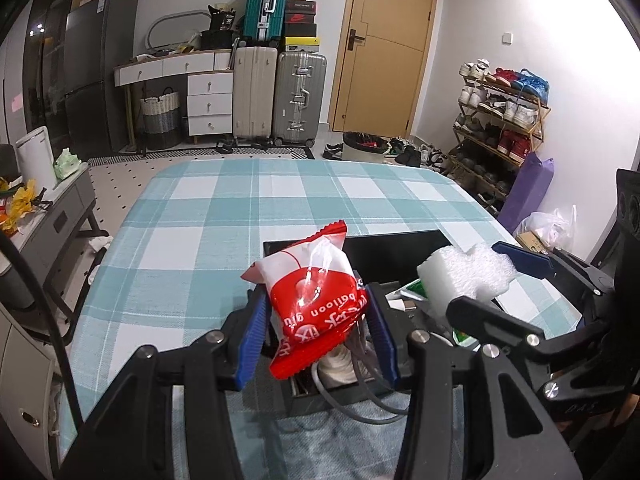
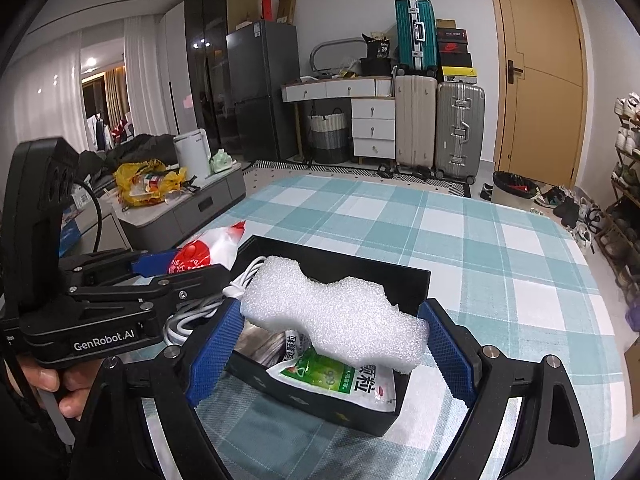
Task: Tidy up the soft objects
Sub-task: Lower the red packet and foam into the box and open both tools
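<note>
The left gripper [image 1: 316, 322] is pinching a red packet [image 1: 316, 308] above the black box's [image 2: 416, 276] left end; the right gripper [image 2: 332, 332] is clamping white foam [image 2: 340, 316] over the box, which is sitting on the checked table [image 1: 192, 216].

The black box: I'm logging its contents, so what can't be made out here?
- Left wrist view: most of the black box interior, hidden by the red balloon packet and foam block.
- Right wrist view: items under the foam block; the green sachet is partly covered.
- White cable: its ends, behind the left gripper.
</note>
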### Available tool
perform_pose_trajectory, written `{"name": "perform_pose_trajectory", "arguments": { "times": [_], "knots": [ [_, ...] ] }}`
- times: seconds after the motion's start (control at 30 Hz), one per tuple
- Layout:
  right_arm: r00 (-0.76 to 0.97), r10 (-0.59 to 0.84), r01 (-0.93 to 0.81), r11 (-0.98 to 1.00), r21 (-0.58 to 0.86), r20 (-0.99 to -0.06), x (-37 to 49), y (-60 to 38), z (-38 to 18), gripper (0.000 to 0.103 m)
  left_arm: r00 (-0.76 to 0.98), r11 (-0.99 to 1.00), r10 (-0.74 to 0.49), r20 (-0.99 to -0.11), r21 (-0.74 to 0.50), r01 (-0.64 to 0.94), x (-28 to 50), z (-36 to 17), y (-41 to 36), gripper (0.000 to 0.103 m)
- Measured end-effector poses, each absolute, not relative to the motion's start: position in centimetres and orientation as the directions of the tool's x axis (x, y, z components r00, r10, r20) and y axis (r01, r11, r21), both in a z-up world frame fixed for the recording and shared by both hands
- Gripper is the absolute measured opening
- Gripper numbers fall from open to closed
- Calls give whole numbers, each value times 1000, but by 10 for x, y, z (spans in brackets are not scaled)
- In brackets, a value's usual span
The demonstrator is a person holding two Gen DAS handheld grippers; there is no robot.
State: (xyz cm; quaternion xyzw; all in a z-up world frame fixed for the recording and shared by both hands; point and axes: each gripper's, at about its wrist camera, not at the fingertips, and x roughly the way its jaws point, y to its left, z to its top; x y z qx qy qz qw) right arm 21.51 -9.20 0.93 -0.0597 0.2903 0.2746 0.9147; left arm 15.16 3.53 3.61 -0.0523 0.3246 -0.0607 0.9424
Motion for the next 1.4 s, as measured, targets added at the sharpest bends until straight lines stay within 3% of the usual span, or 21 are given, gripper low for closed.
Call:
{"name": "perform_pose_trajectory", "arguments": {
  "times": [0.57,0.9,1.0,1.23,1.4],
  "knots": [
    [687,429,-515,857,23,-586,232,-88,-4,90,771,987,-155,-618,-131,93,172,39,33,47],
    [705,391,-492,871,-11,-591,232,-92,-6,101,767,987,-158,-622,-121,105,177,40,25,48],
    [712,382,-477,879,-7,-588,231,-98,-5,101,769,987,-161,-619,-117,112,174,42,23,55],
    [727,379,-463,886,-1,-573,222,-109,0,102,802,992,-126,-585,-60,112,157,51,17,92],
    [736,390,-457,889,19,-553,212,-116,5,102,819,995,-99,-565,-36,95,142,55,21,103]
  ]
}}
